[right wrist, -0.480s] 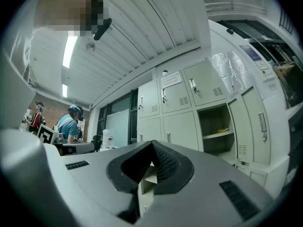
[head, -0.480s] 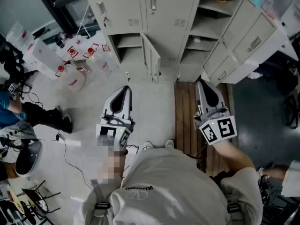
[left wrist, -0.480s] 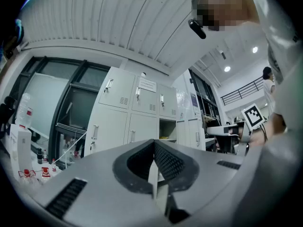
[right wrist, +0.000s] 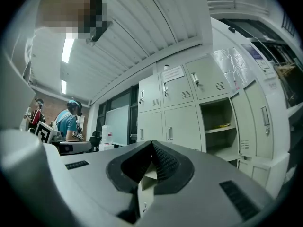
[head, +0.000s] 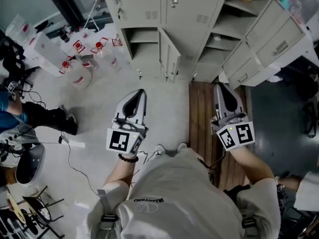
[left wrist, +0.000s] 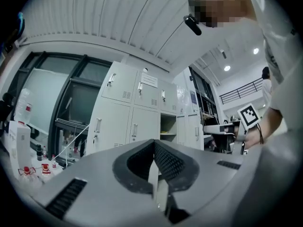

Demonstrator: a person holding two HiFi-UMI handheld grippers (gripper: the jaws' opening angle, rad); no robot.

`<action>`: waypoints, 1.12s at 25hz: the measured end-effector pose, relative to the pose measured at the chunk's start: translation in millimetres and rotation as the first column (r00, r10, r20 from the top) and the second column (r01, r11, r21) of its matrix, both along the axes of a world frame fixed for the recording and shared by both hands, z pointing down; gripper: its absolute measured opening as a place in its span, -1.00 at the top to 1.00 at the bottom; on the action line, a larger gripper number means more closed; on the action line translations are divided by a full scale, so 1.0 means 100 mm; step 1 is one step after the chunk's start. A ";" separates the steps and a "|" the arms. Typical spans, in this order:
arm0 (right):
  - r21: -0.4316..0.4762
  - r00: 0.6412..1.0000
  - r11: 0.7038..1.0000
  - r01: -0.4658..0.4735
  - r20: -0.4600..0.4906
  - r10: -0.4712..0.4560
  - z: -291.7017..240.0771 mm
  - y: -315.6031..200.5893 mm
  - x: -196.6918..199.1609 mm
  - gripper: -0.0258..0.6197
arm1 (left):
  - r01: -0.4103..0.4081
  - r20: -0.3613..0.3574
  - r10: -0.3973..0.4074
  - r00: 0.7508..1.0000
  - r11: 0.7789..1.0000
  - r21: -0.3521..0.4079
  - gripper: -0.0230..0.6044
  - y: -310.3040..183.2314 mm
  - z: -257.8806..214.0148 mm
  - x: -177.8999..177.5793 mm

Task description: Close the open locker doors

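Both jaw pairs are together (nothing held): left gripper [head: 139, 94] and right gripper [head: 222, 87] stand apart from the open locker doors [head: 170, 55].

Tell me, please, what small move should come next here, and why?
Probably advance the left gripper to the open lower locker door and push it closed: it stands ajar just ahead, and the jaws are shut, empty, short of it.

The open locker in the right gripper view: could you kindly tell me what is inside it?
Inside the open locker is a shelf with a small yellowish item on it, too small to identify. Nothing else shows; the shadowed upper back cannot be made out.
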State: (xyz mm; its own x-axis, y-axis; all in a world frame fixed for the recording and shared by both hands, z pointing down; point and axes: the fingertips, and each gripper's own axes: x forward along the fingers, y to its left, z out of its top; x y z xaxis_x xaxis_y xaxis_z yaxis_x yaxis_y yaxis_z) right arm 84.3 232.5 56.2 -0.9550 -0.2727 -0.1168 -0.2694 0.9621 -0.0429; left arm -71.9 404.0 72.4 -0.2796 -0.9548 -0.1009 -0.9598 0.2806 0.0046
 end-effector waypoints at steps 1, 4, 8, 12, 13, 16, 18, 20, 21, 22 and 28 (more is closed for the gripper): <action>0.002 1.000 1.000 -0.003 -0.010 0.003 0.05 0.00 -0.04 0.89 | -0.001 -0.001 0.001 1.000 1.000 -0.010 0.91 0.00 0.05 -0.03; -0.005 0.999 1.000 -0.015 -0.031 0.015 0.19 -0.04 -0.14 0.89 | -0.014 -0.013 0.014 1.000 0.999 -0.032 0.91 -0.04 0.24 -0.06; -0.017 0.999 1.000 -0.004 -0.049 0.004 0.40 -0.14 -0.28 0.89 | -0.027 -0.014 0.026 1.000 0.997 -0.067 0.91 -0.18 0.55 -0.05; -0.024 0.997 0.999 0.022 -0.069 -0.024 0.63 -0.30 -0.45 0.87 | -0.016 -0.031 0.013 0.999 0.996 -0.087 0.91 -0.44 0.73 -0.06; -0.027 0.997 0.999 0.031 -0.072 -0.033 0.68 -0.36 -0.49 0.87 | -0.012 -0.033 0.009 0.999 0.996 -0.094 0.91 -0.52 0.76 -0.06; -0.029 0.995 0.998 0.057 -0.074 -0.059 0.81 -0.59 -0.64 0.85 | -0.004 -0.038 -0.001 0.999 0.994 -0.113 0.91 -0.84 0.86 -0.11; -0.028 0.993 0.996 0.082 -0.079 -0.084 0.88 -0.77 -0.73 0.85 | 0.010 -0.031 -0.014 0.999 0.992 -0.127 0.91 -1.07 0.92 -0.17; -0.036 0.989 0.992 0.121 -0.085 -0.124 0.97 -0.92 -0.83 0.85 | 0.036 -0.030 -0.040 0.999 0.989 -0.147 0.91 -1.26 1.00 -0.22; -0.038 0.986 0.989 0.140 -0.089 -0.143 1.03 -0.99 -0.88 0.85 | 0.047 -0.032 -0.053 0.998 0.986 -0.157 0.91 -1.36 1.06 -0.25; -0.039 0.982 0.987 0.158 -0.096 -0.161 1.10 -1.05 -0.93 0.85 | 0.057 -0.034 -0.063 0.997 0.984 -0.167 0.91 -1.44 1.12 -0.28; -0.064 0.963 0.972 0.228 -0.135 -0.234 1.61 -1.34 -1.20 0.82 | 0.110 -0.048 -0.123 0.991 0.972 -0.209 0.91 -1.92 1.55 -0.42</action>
State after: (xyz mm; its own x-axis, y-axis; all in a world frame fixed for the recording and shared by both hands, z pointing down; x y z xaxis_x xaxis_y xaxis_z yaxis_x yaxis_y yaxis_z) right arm -35.4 98.4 217.6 -0.9985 -0.0447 0.0313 -0.0468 0.9966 -0.0678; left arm -114.3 211.8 227.7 -0.3897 -0.9138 0.1145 -0.9201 0.3915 -0.0078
